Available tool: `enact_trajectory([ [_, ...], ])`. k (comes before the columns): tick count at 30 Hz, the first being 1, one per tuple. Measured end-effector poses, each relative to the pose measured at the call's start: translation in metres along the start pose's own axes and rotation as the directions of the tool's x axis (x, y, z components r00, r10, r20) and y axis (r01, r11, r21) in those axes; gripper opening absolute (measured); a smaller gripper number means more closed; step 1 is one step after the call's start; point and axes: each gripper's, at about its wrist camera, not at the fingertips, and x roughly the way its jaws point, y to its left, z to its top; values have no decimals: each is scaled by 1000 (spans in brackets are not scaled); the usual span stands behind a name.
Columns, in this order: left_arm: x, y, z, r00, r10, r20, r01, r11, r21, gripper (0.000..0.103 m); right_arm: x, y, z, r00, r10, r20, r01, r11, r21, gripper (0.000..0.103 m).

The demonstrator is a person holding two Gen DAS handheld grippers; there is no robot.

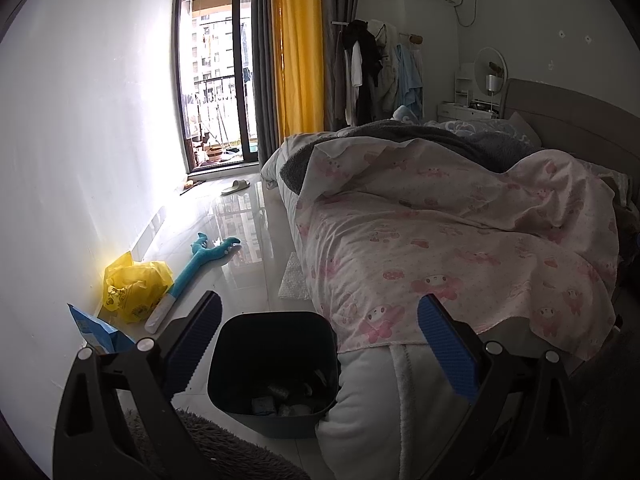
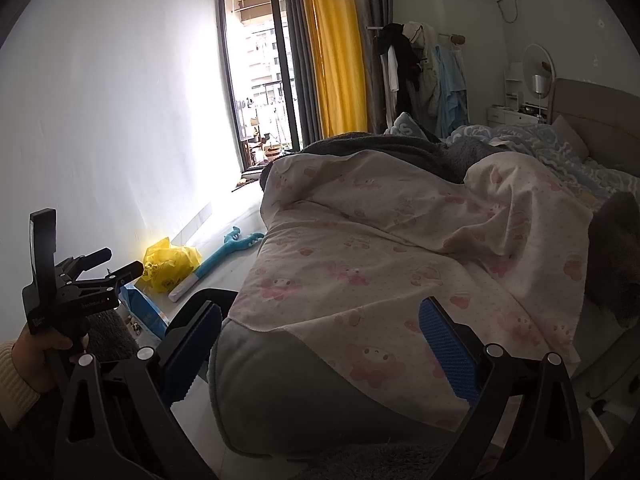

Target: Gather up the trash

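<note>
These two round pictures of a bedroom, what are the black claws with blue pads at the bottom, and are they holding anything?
They are hand-held grabbers, one in each of a person's hands, each with a camera looking along its jaws. The left grabber is open and empty above a dark bin that stands by the bed with some scraps inside. The right grabber is open and empty too, facing the bed. Its picture also shows the other grabber from the side. On the floor by the wall lie a yellow bag, a blue packet and a teal toy.
</note>
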Motion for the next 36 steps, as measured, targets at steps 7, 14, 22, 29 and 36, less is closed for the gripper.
enact_trajectory([
  [7,0,-2,-2,1000,1,-2,-1,1000,1,100,-1,1,0,1000,-1,1,1,1000,3,100],
  [14,1,-2,-2,1000,1,-3,-1,1000,-1,100,-1,2,0,1000,-2,1,2,1000,3,100],
  [22,0,-1,-1,1000,1,-2,-1,1000,-1,100,-2,3,-1,1000,-3,1,3,1000,3,100],
  [29,0,-1,-1,1000,1,-3,-1,1000,-1,100,-1,3,0,1000,-3,1,3,1000,3,100],
  [36,0,-2,-2,1000,1,-4,-1,1000,2,100,-1,3,0,1000,-3,0,3,1000,2,100],
])
